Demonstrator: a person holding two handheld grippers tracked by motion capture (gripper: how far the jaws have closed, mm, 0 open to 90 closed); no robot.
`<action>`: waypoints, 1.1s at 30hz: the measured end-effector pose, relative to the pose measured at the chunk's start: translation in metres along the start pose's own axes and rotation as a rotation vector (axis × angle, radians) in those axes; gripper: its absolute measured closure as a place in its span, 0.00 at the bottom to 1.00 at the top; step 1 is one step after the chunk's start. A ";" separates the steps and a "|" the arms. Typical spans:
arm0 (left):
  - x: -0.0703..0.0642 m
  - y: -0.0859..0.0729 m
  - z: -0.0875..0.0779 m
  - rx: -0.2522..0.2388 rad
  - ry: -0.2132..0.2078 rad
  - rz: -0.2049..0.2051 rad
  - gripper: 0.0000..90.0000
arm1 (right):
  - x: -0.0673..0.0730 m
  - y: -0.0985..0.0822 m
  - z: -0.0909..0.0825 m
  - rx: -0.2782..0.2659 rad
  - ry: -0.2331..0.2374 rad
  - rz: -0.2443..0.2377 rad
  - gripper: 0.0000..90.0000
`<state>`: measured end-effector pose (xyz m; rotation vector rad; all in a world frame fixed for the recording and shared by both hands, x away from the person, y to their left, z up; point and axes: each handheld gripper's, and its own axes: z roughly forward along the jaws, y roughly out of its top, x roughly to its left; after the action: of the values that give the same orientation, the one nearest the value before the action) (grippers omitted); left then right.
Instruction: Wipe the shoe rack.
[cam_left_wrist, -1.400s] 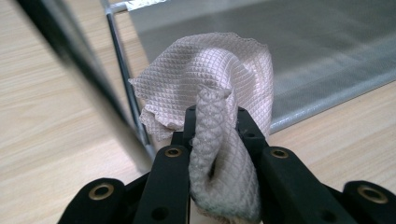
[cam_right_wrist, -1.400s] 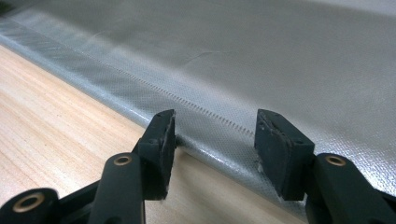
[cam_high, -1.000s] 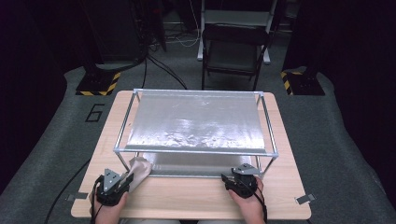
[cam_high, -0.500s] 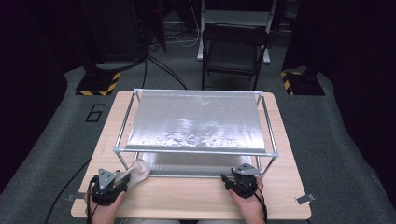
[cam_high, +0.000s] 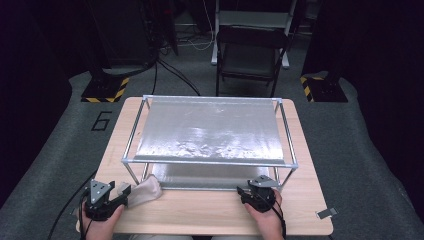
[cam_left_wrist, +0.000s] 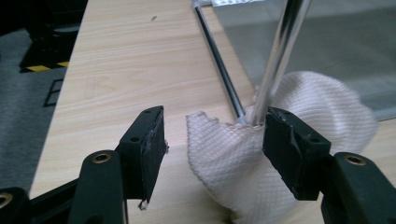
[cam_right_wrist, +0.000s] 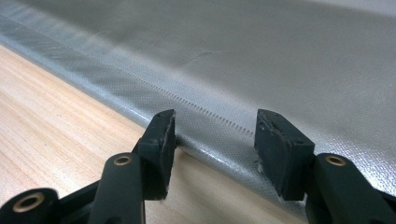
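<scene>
Dark floor and black equipment ring a pale wooden table (cam_high: 210, 212), on which stands a metal frame rack (cam_high: 210, 161) with silver sheeting stretched as an upper shelf and a lower one. A white mesh cloth (cam_left_wrist: 261, 154) lies crumpled on the table at the rack's near left corner, bunched around the foot of the upright leg (cam_left_wrist: 280, 56) there.

In the left gripper view, the left gripper (cam_left_wrist: 212, 149) has its fingers spread wide; they have just been opening, and the cloth sits loose between them, with the right-hand finger just beside a fold and no pinch on it. That reads as a release: the cloth has been let go at the corner. The right gripper (cam_right_wrist: 214, 140) hovers with its fingers well apart over the front edge of the lower silver sheet (cam_right_wrist: 261, 70), holding nothing.

The step in hand looks like setting the cloth down by the rack. If the cloth is meant for a shelf, the next move calls for a fresh grip on a free edge, lifted clear of the leg so the mesh does not snag.
</scene>
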<state>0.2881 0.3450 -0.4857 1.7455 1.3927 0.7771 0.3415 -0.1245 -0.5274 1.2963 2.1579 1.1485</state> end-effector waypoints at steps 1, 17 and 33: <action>-0.003 0.000 -0.001 0.007 -0.008 0.005 0.44 | 0.000 0.000 0.000 0.000 0.000 0.000 0.54; -0.043 -0.015 -0.001 0.032 -0.079 -0.012 0.47 | 0.001 0.000 0.000 -0.005 -0.002 -0.013 0.54; -0.030 -0.026 0.028 0.078 -0.010 0.008 0.42 | 0.001 0.000 -0.001 0.004 0.001 -0.015 0.54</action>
<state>0.2912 0.3137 -0.5222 1.8135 1.4276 0.7263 0.3404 -0.1238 -0.5272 1.2801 2.1679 1.1391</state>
